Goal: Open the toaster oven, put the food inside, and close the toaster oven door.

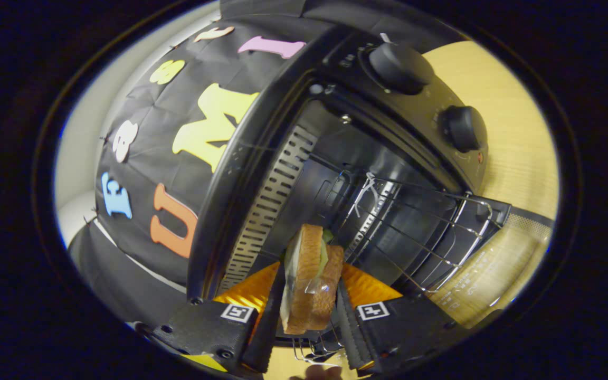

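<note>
The tongs (309, 311) are clamped on a sandwich (312, 279), one finger pressing each bread face, so it stands on edge with its long axis running forward along the fingers. Directly ahead lies the toaster oven (346, 158), door (488, 274) dropped open, its wire rack (415, 232) partly drawn out. The sandwich's leading end points into the cavity; I judge a straight push forward places it over the rack.

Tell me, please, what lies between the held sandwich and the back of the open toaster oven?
In the gripper view, the wire rack lies there; the sandwich, pressed between both fingers, hangs at the toaster oven mouth.
</note>
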`<state>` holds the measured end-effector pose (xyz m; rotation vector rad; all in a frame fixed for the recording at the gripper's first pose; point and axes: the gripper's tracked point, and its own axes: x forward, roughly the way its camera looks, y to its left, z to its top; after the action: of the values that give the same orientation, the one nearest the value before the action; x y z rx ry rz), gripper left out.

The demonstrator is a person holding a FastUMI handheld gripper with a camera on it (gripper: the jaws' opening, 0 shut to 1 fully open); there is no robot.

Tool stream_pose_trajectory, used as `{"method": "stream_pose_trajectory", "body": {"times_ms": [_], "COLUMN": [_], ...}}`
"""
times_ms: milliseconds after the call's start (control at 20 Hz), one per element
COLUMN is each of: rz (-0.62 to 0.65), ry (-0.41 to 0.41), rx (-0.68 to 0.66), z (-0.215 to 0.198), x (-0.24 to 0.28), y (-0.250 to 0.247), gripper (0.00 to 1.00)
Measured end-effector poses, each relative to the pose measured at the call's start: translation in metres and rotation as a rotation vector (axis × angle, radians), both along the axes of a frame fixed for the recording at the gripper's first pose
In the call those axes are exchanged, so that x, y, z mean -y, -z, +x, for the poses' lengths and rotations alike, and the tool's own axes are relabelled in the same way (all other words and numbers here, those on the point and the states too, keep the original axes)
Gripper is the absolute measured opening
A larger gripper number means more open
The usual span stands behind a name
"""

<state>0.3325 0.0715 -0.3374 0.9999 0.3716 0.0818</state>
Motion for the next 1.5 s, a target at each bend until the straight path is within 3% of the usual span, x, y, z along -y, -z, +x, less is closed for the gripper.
{"method": "stream_pose_trajectory", "body": {"times_ms": [100, 350, 500, 650, 850, 1050, 1200, 1500], "rz": [-0.119, -0.23, -0.224, -0.3, -0.468, -0.75, -0.806, -0.855], "ry": [-0.019, -0.021, -0.014, -0.034, -0.08, -0.138, -0.21, -0.227], "rx": [-0.013, -0.075, -0.082, -0.038, -0.042, -0.078, -0.07, -0.056], "z": [-0.004, -0.021, -0.033, -0.039, -0.047, -0.049, -0.051, -0.077], "x": [-0.005, -0.006, -0.001, 0.006, 0.017, 0.037, 0.031, 0.038], "y": [-0.001, -0.003, -0.013, -0.03, -0.036, -0.029, -0.032, -0.041], "gripper": [0.69, 0.91, 0.91, 0.92, 0.94, 0.97, 1.0, 1.0]}}
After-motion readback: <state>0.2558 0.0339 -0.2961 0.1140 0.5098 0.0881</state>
